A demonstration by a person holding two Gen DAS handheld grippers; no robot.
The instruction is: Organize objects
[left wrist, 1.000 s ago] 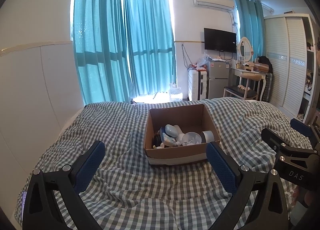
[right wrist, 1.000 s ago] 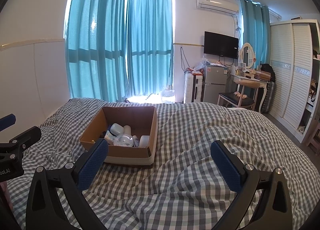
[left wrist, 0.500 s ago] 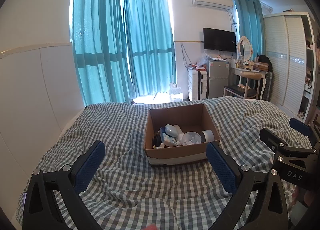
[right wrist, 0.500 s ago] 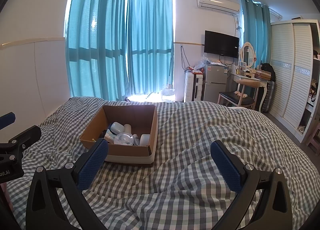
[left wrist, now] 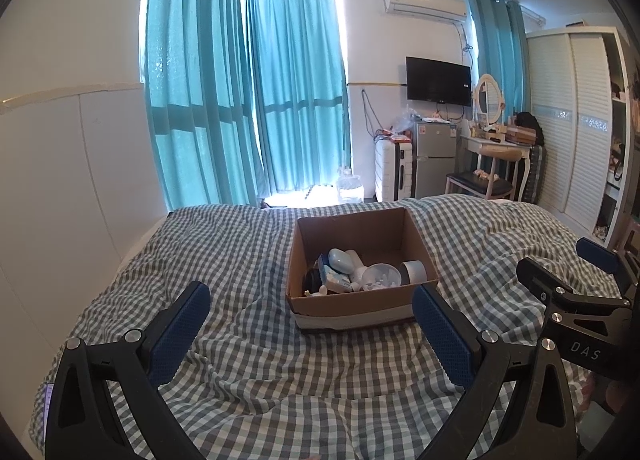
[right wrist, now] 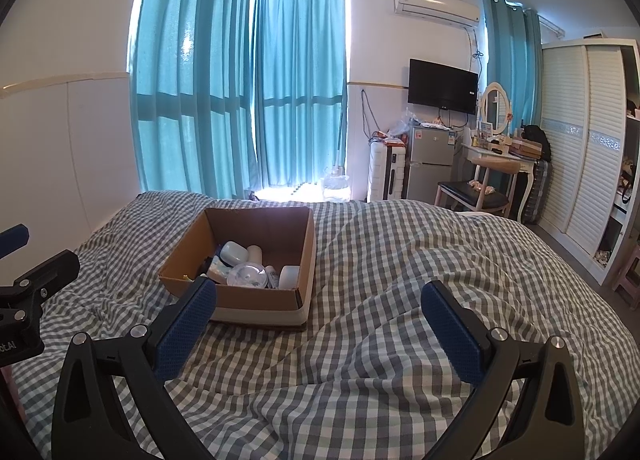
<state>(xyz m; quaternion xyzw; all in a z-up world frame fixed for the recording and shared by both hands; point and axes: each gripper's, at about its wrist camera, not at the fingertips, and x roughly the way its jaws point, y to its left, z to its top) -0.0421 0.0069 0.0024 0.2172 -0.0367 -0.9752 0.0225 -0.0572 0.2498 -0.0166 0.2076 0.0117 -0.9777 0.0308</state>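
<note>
Nothing has visibly moved since a second ago; both grippers hold their place over the bed. An open brown box (left wrist: 362, 260) sits on the checked quilt (left wrist: 240, 252), holding a jumble of pale jars, a bowl and small packets. Left gripper (left wrist: 310, 310) and right gripper (right wrist: 318, 306) hover with fingers wide apart, empty. Teal curtains (left wrist: 248, 100) hang beyond.

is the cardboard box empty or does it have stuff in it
Not empty: the cardboard box sits open-topped on the bed, with small white and pale-blue containers piled on its floor.
</note>
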